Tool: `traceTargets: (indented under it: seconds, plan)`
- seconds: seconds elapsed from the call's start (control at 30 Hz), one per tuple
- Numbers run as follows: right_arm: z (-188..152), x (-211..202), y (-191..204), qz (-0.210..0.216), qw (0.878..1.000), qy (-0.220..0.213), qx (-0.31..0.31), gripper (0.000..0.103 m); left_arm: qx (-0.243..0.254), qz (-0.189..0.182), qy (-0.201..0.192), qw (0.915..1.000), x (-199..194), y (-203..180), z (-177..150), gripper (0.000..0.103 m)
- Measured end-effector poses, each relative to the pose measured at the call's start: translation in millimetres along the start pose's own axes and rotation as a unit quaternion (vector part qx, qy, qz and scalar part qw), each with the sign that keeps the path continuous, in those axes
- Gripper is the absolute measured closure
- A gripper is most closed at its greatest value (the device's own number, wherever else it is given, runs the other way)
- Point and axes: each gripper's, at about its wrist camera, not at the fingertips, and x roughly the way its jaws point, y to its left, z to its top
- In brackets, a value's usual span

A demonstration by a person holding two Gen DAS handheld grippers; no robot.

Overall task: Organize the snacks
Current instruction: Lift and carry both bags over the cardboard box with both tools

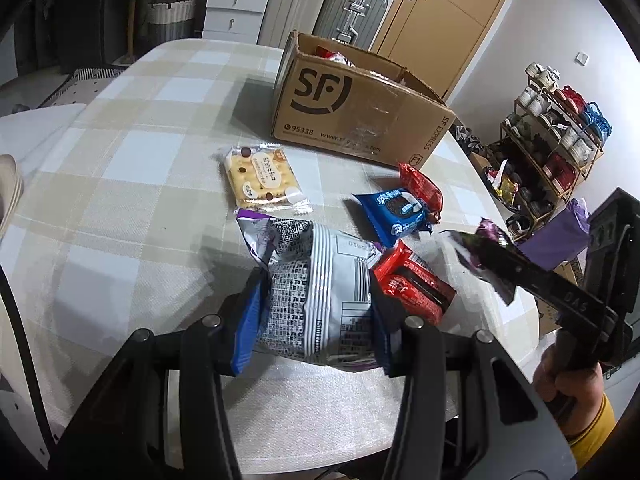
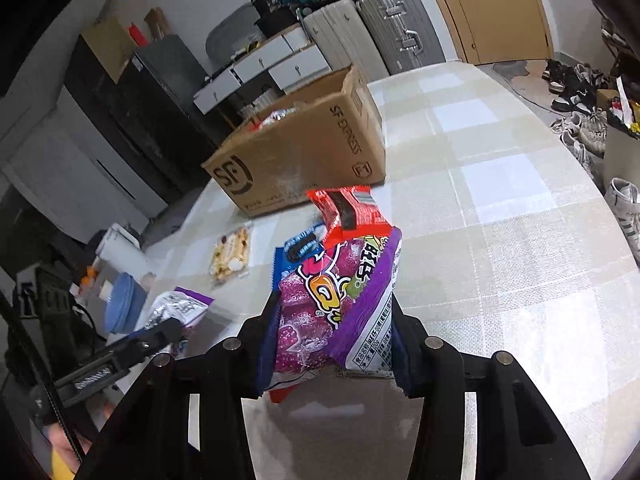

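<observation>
Clamped in left gripper (image 1: 316, 316): silver snack bag (image 1: 316, 280); in right gripper (image 2: 332, 344): purple gummy pouch (image 2: 328, 304); light, crinkly, slippery, best pinched mid-body

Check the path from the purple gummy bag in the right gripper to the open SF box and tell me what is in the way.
Nothing visible blocks it. The right gripper holds the purple gummy bag above the table. A red packet and a blue cookie packet lie on the cloth below, short of the SF box, whose top is open.
</observation>
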Motion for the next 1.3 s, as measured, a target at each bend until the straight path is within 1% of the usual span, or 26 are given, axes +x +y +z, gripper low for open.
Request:
traceTargets:
  seconds: [0.13,0.23,0.33,0.4,0.53,0.73,0.9,1.1,1.2,1.3]
  plan:
    - [-0.9,-8.2,9.1,0.019,1.0,-0.01,-0.013,0.056,0.011,0.004,-0.007,0.9999,-3.8,-3.6,0.3,0.059]
    - [0.4,-14.9,23.5,0.044,0.998,-0.024,-0.027,0.056,0.026,0.015,-0.019,0.9994,-9.5,-8.6,-0.1,0.059]
    - [0.8,-20.0,39.0,0.071,0.997,-0.029,-0.032,0.056,0.03,0.013,-0.03,0.999,-18.4,-13.1,2.0,0.059]
    - [4.1,-24.4,48.8,0.086,0.995,-0.033,-0.038,0.056,0.031,0.007,-0.038,0.9988,-27.1,-16.5,6.2,0.059]
    - [12.6,-37.5,60.9,0.106,0.993,-0.045,-0.04,0.056,0.043,0.006,-0.064,0.997,-52.4,-25.1,18.9,0.059]
    - [37.0,-62.0,80.5,0.122,0.989,-0.069,-0.054,0.056,0.055,0.009,-0.082,0.995,-76.8,-33.7,40.8,0.059]
    - [63.2,-78.3,95.0,0.129,0.985,-0.089,-0.067,0.056,0.061,0.009,-0.093,0.9938,-90.7,-39.3,66.1,0.059]
    - [94.8,-81.7,107.1,0.115,0.984,-0.101,-0.088,0.056,0.075,0.014,-0.107,0.9912,-101.6,-45.9,108.9,0.059]
    - [111.8,-77.6,108.7,0.108,0.985,-0.104,-0.09,0.056,0.081,0.019,-0.11,0.9905,-98.7,-49.4,134.1,0.059]
    - [131.6,-69.6,107.2,0.104,0.985,-0.104,-0.089,0.056,0.085,0.024,-0.107,0.9903,-85.8,-53.3,163.1,0.059]
